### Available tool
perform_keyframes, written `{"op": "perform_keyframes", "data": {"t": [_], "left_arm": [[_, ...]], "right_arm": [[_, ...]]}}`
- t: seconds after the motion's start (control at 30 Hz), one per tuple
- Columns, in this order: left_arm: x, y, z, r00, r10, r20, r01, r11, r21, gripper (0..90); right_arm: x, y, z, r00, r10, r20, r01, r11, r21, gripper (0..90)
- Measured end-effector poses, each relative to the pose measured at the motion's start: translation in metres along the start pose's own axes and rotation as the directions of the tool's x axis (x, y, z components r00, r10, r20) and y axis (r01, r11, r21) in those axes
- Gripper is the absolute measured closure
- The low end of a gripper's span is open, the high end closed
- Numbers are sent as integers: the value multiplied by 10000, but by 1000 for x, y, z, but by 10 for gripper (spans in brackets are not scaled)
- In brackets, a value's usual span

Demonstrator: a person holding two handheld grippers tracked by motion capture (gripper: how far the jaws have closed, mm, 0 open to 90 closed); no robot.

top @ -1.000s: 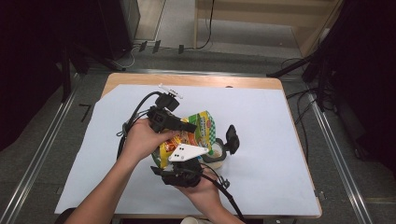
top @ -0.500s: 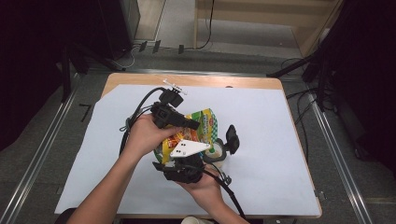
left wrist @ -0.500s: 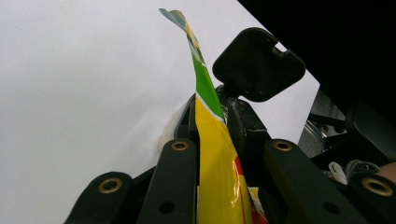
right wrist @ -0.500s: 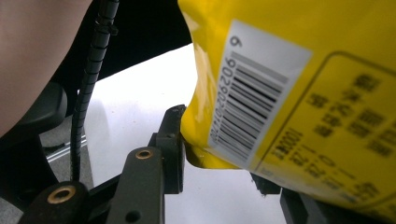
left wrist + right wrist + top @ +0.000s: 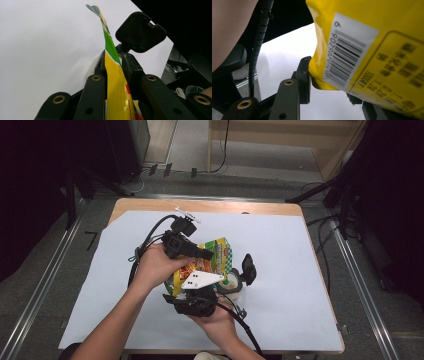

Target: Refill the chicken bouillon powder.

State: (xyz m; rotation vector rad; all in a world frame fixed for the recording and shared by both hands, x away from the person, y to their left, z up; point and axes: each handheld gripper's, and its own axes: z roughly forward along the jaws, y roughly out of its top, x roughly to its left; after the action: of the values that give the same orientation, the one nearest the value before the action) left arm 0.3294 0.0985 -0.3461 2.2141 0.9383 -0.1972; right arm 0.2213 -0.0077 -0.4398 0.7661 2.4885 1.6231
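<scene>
A yellow and green snack bag is held up over the table between both hands. My left gripper comes in from the left, and its jaws are shut on the bag's thin edge. My right gripper, with a white three-cornered plate on top, reaches up from below. In the right gripper view the bag's barcode side fills the gap of the right gripper. One finger rests against the bag's lower corner, and the other is mostly hidden behind the bag.
A large white paper sheet covers the wooden table. A pale round object lies under the bag by the right gripper's black finger. Black cables trail from the left gripper. Dark floor and metal rails surround the table.
</scene>
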Motion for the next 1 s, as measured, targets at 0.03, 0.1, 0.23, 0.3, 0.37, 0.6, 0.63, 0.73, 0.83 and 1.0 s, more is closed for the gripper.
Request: {"op": "perform_keyframes", "data": {"t": [0.03, 0.1, 0.23, 0.3, 0.37, 0.6, 0.63, 0.73, 0.83, 1.0], "left_arm": [[0, 0, 0, 10000, -8, 10, 8, 10000, 3, 806], [0, 0, 0, 10000, -18, 25, 18, 10000, 17, 806], [1, 0, 0, 10000, -8, 43, 8, 10000, 5, 804], [2, 0, 0, 9999, -63, 114, 63, 10000, 23, 801], [3, 0, 0, 9998, -124, 183, 124, 9999, 42, 800], [3, 1, 0, 9997, -120, 191, 120, 9999, 20, 800], [3, 1, 0, 9997, -124, 192, 124, 9999, 10, 800], [3, 1, 0, 9997, -116, 211, 116, 9999, 12, 799], [4, 1, 0, 9996, -129, 238, 128, 9999, 24, 798], [4, 2, 1, 9996, -136, 258, 137, 9999, 0, 798]], "right_arm": [[0, 0, 0, 10000, 28, -13, -28, 10000, 4, 627], [0, 0, 0, 10000, 36, -21, -36, 10000, 16, 627], [1, 1, 0, 10000, 41, -21, -41, 10000, 45, 628], [1, 1, -1, 10000, 69, -56, -69, 10000, 72, 628], [1, 2, -1, 9999, 135, -98, -135, 9999, 93, 628], [0, 3, -1, 9998, 119, -130, -117, 9998, 144, 628], [-1, 3, -1, 9999, 87, -128, -85, 9998, 158, 628], [-1, 3, -2, 9999, 48, -112, -46, 9998, 176, 628], [-1, 4, -2, 9999, 89, -128, -86, 9997, 216, 628], [-2, 3, -2, 9999, 68, -108, -65, 9997, 248, 629]]}}
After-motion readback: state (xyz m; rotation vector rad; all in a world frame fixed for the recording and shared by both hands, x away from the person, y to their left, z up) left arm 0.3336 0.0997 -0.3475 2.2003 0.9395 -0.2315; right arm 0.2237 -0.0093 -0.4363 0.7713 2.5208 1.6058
